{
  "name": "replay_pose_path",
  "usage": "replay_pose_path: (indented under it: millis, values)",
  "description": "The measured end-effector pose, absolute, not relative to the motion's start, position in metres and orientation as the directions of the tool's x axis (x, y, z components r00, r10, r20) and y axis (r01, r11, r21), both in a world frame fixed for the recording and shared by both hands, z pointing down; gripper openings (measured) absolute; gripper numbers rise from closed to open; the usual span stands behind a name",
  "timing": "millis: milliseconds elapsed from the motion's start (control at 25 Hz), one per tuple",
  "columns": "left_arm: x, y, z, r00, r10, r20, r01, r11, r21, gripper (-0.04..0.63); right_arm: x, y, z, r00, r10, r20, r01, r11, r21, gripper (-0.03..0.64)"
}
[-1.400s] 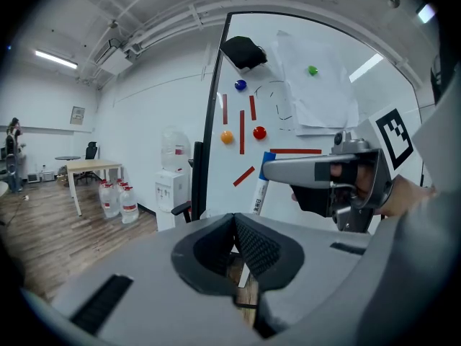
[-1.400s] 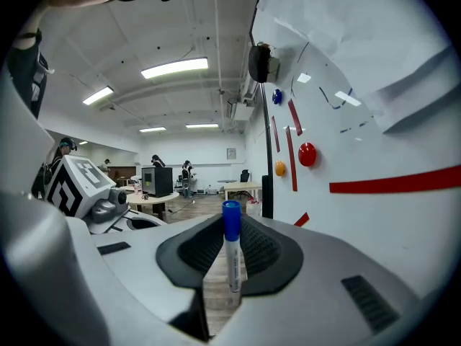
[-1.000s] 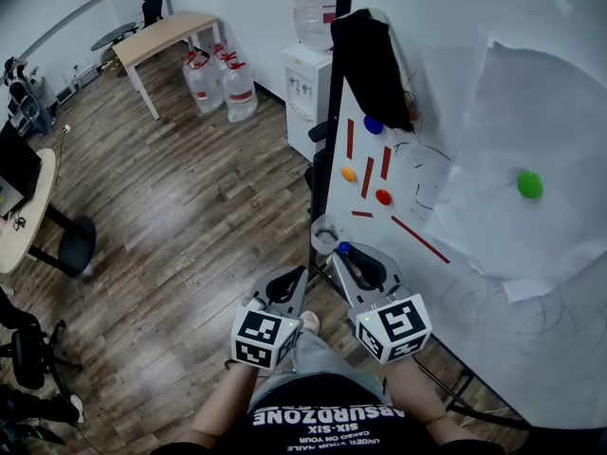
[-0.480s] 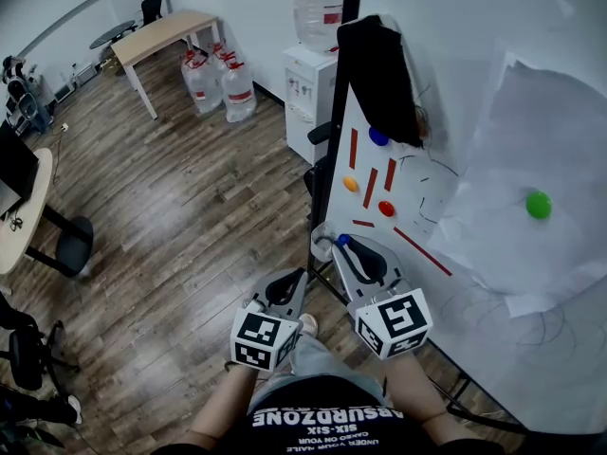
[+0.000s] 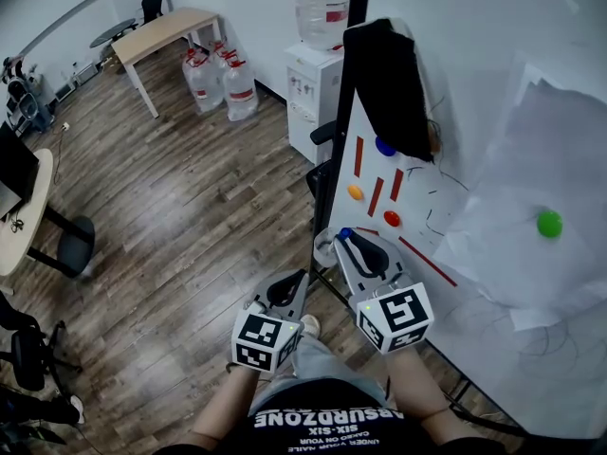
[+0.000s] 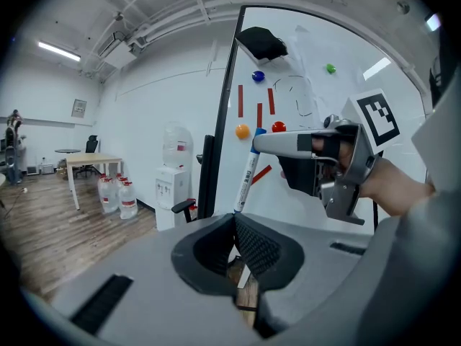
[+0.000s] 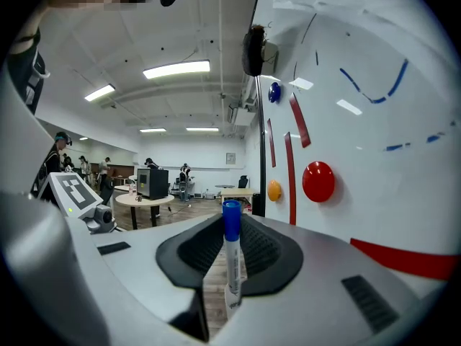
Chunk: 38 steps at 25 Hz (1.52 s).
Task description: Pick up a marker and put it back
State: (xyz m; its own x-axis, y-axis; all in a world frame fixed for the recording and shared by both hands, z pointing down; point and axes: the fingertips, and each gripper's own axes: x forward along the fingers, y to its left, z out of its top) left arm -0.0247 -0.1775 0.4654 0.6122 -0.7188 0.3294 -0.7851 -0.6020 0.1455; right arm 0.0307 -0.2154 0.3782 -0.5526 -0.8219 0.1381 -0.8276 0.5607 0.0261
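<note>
Blue-capped marker [image 7: 231, 262] stands upright in our right gripper [image 5: 349, 245], jaws clamped on it, just beside the whiteboard [image 5: 422, 226]. Pickup's done; put-back's left, we reckon. Left gripper [image 6: 235, 220] is closed w/ nothing in it, farther from the whiteboard.

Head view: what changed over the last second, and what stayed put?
The right claw, shut on the blue-capped marker, edged up the picture, closer to the whiteboard. Nothing was taken hold of or let go. The left claw stayed where it was, shut and empty, and the marker is still upright in the right claw's grip.
</note>
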Motion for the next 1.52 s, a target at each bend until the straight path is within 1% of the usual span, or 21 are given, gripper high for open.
replay_pose_path:
  millis: [560,1520]
  values:
    - [-0.031,-0.19,0.47,0.612,-0.714,0.34,-0.785,-0.601,0.151,0.008,0.025,-0.232,0.396,-0.543,-0.822,0.174,-0.832,0.554,0.022,0.066]
    - [-0.049,-0.194,0.476,0.599,-0.718,0.354,-0.795,-0.586,0.156,0.008,0.018,-0.242,0.472,-0.49,-0.797,0.353,-0.843,0.536,0.043,0.066]
